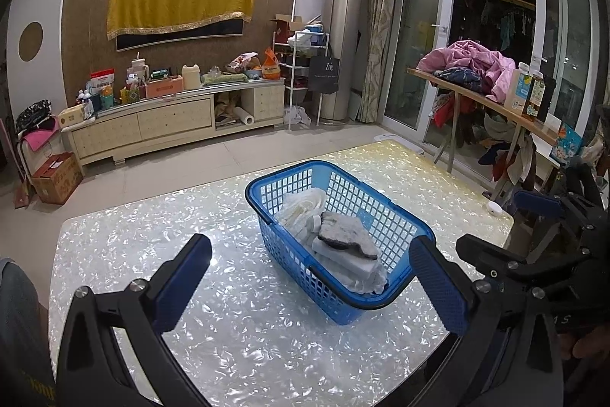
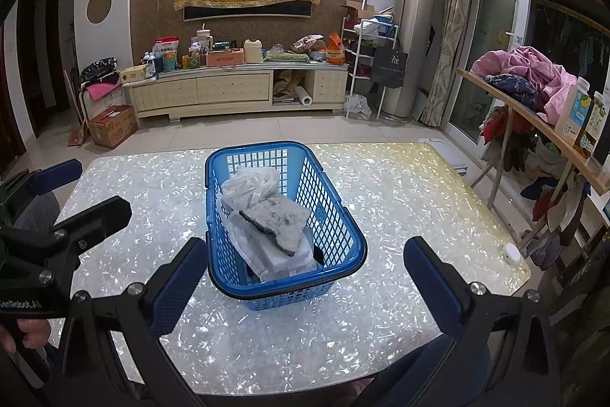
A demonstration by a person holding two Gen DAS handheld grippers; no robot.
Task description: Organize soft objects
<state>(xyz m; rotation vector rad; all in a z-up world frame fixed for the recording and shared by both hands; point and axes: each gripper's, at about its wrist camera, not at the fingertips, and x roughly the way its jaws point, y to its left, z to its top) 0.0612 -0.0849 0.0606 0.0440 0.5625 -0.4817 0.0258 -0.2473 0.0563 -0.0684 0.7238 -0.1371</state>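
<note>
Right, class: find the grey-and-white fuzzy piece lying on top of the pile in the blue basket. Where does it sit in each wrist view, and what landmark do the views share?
Left wrist view: the fuzzy piece lies right of centre, in the blue basket, between the open left gripper's fingers.
Right wrist view: the fuzzy piece sits just left of centre, above the open right gripper.
Shared landmark: the yellow cloth on the far wall.

Right tongs (image 2: 305, 287) open; basket (image 2: 345, 222) holds foam (image 2: 280, 222).

Basket (image 2: 335, 216) bottom hidden beneath soft items.
</note>
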